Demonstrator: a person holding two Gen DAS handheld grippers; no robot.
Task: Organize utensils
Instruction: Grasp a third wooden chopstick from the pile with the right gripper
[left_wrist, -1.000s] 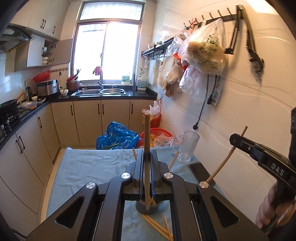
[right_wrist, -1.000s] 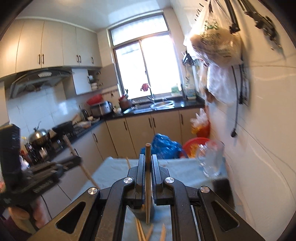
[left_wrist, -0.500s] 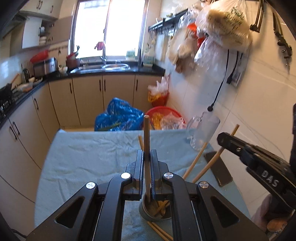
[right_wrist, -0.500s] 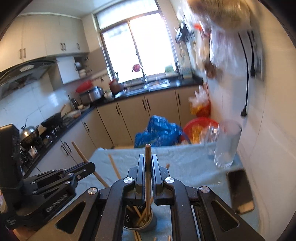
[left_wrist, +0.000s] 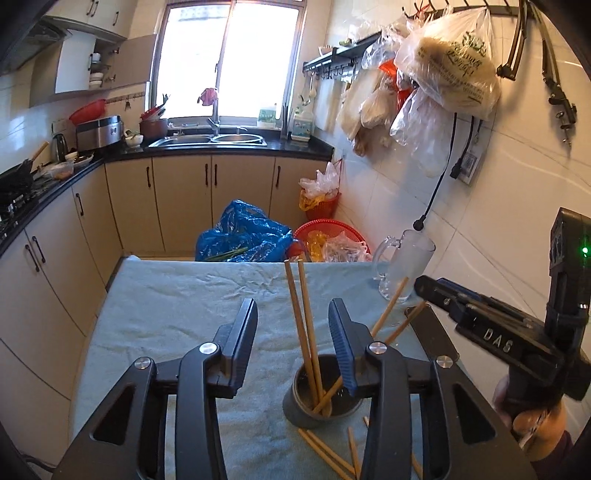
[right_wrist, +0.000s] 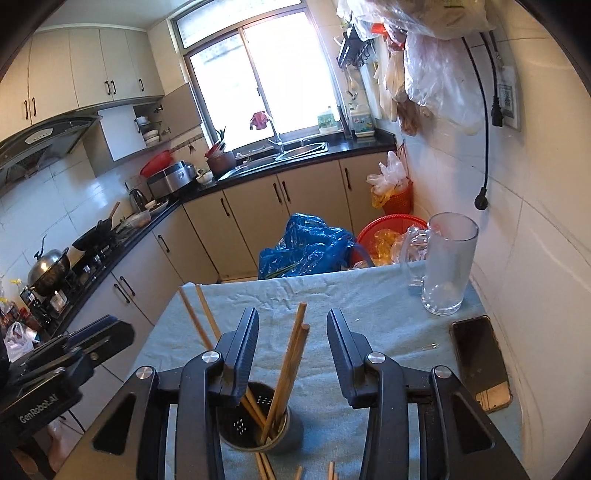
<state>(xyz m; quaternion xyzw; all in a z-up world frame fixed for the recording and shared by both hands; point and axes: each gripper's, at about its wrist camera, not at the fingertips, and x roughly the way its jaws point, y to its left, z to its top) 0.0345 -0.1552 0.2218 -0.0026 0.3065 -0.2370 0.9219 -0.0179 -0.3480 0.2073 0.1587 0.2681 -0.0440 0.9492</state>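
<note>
Standing in holder (right_wrist: 255, 424), chopsticks (right_wrist: 286, 369) between just-opened, empty right claw (right_wrist: 291, 332); left claw (left_wrist: 291, 325) likewise.

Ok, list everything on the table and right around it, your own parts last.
chopstick holder: one, dark metal, perforated, near end of the table.
chopsticks in holder: four, wooden, leaning against the rim.
loose chopsticks: several, wooden, flat on the cloth beside the holder.
table cloth: one, pale blue, covering the table.
glass mug: one, clear, far right corner.
phone: one, dark, right edge.
blue bag: one, on the floor beyond the table.
red basket: one, beside the bag.
left gripper: black, jaws open, just opened, above the holder.
right gripper: black, jaws open, just opened, above the holder.
</note>
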